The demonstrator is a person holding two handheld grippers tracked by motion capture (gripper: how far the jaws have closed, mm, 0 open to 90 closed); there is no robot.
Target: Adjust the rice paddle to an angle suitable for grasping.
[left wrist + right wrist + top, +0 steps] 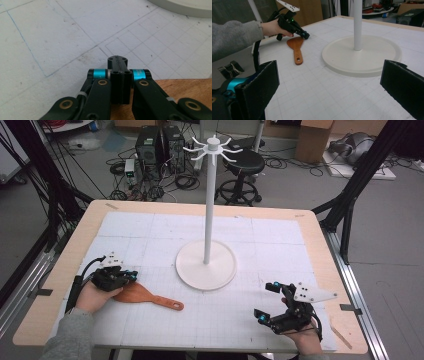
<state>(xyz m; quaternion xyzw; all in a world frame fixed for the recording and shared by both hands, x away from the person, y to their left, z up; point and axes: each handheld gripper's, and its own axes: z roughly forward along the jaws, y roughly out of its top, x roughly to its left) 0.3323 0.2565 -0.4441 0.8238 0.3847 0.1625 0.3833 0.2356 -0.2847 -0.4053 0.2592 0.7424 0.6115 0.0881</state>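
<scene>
**Spatula blade under the left fingers, handle pointing right**

While the right gripper (274, 301) is held wide open nearer the table (150, 227) edge, the left gripper (131, 276), fingers closed together and empty, is poised over the blade of the flat brown wooden spatula (147, 295), whose handle is laid rightward.

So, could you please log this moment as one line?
left gripper: shut, over wooden spatula blade | right gripper: open, empty | white stand: hooks bare

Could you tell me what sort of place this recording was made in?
Probably a robotics lab or workshop. A gridded white mat covers the wooden table, computer towers with tangled cables sit on the floor behind, and black frame struts flank the table.
</scene>
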